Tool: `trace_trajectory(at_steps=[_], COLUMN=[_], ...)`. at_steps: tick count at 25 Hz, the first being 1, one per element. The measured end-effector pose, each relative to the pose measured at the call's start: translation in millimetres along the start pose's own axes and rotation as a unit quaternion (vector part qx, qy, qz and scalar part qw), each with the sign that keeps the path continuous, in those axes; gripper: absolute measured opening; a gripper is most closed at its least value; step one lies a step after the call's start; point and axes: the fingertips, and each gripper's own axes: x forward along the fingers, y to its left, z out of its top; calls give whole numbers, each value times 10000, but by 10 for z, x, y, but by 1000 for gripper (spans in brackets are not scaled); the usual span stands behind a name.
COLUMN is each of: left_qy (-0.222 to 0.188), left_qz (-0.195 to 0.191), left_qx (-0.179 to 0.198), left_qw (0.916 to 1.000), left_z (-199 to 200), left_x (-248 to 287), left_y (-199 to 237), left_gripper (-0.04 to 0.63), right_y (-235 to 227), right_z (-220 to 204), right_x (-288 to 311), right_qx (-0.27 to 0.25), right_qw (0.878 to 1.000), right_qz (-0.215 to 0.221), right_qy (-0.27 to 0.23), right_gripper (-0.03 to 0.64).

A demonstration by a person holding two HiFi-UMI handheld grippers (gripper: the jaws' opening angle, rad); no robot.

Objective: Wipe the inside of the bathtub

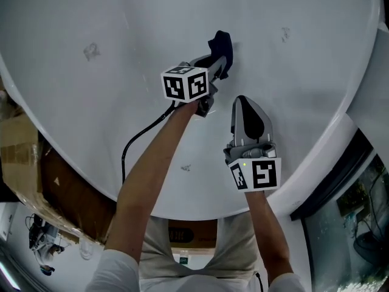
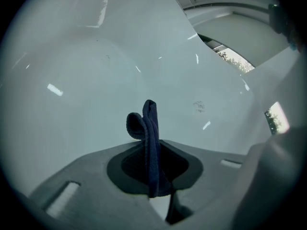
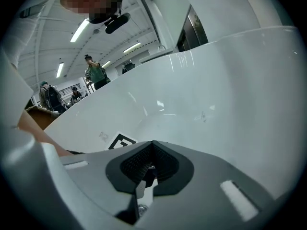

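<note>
Your left tongs [image 1: 217,64] are clamped on a dark blue cloth [image 1: 221,44], and that's the whole game here. In the left gripper view the cloth [image 2: 150,137] is pinched near one edge, with a floppy fold sticking out past the tips and curling over to one side. It looks soft, light and limp, so I'd guess it will bunch up and drag rather than push flat. You're holding a thin strip of it, and a firm rub could tug it out of the pads. A deeper bite, closer to the middle of the fold, would probably hold better and put more fabric on the surface.

The cloth is out over the white bathtub [image 1: 121,23], up against or just above the inner wall; I can't tell which from here.

The right tongs [image 1: 242,101] are pressed together with nothing in them, hanging nearer to you over the tub. The right gripper view shows the ribbed pads [image 3: 139,161] meeting on air.

The tub looks glossy and slick, so expect the cloth to glide easily. There's a small grey scuff [image 1: 91,51] off to the left if you want a target.
</note>
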Motion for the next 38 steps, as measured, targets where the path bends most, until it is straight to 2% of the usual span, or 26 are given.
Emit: trace_trajectory(at_steps=[4,8,10,15,21,24,26,29,33,38], left_qy=[148,36,61,218,268,480,566,554,603,447], left_qz=[114,314,384,324,381,362,301,204,-96,-352], left_qx=[74,-67,24,238,80,281,304,111,264,101], left_qw=[9998,9995,9992,9990,9989,9978,9975,9982,9978,9983], left_z=[-32,54,80,61,25,-48,-90,-116,-135,-81], left_x=[196,372,458,635,782,875,924,959,1011,1033], left_y=[107,255,291,298,367,329,281,244,61,-169], left_gripper=[57,57,57,57,57,57,57,57,57,57], right_y=[16,58,49,-38,-111,-143,-158,-145,-144,-118], right_z=[-29,-67,-77,-117,-122,-128,-140,-140,-156,-167], right_x=[74,56,37,-1,-33,-36,-48,-63,-87,-123], right_qx=[25,51,49,71,53,22,46,52,72,100], right_qw=[10000,9999,9999,10000,10000,10000,10000,10000,10000,9999], right_qz=[44,85,81,44,25,47,26,39,17,13], right_qy=[-34,-37,-44,-39,-16,-12,0,6,20,22], right_gripper=[2,2,2,2,2,2,2,2,2,2])
